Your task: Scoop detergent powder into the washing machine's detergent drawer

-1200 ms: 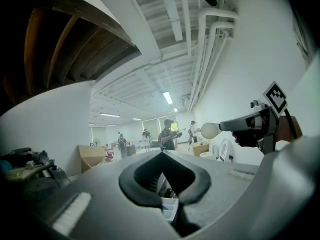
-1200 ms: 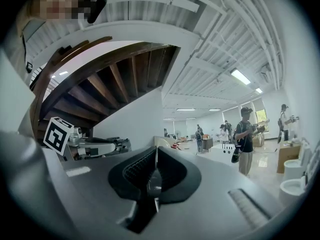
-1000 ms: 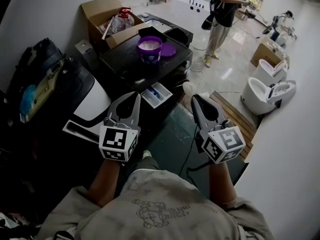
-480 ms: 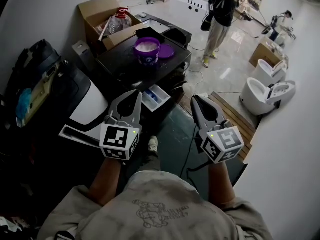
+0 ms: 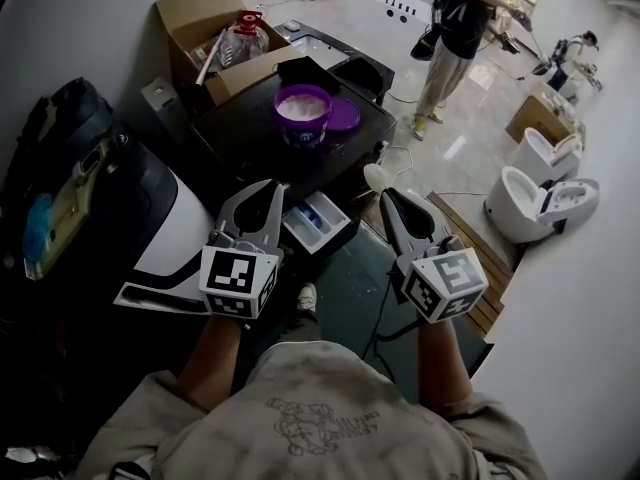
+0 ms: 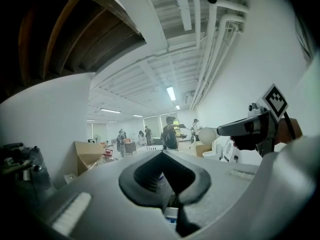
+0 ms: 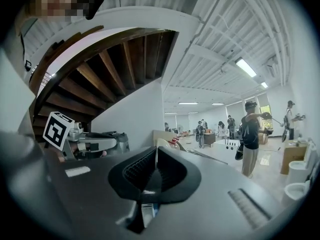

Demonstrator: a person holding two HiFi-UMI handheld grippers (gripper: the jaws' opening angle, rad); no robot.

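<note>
A purple tub of white powder stands on the black washing machine, with its purple lid beside it. The white detergent drawer is pulled out at the machine's front. My left gripper is shut and empty, just left of the drawer; it shows again in the left gripper view. My right gripper is shut on a white scoop, to the right of the drawer. The scoop's round bowl sticks out past that gripper's tips. In the right gripper view the jaws pinch its thin handle.
A cardboard box with a large water bottle stands behind the machine. A white-topped appliance is at the left. White toilets and a wooden pallet are on the right. A person stands at the back.
Both grippers stay side by side and shut. The machine, tub and drawer have shifted slightly down and right in the head view, so the drawer lies closer between the grippers.
</note>
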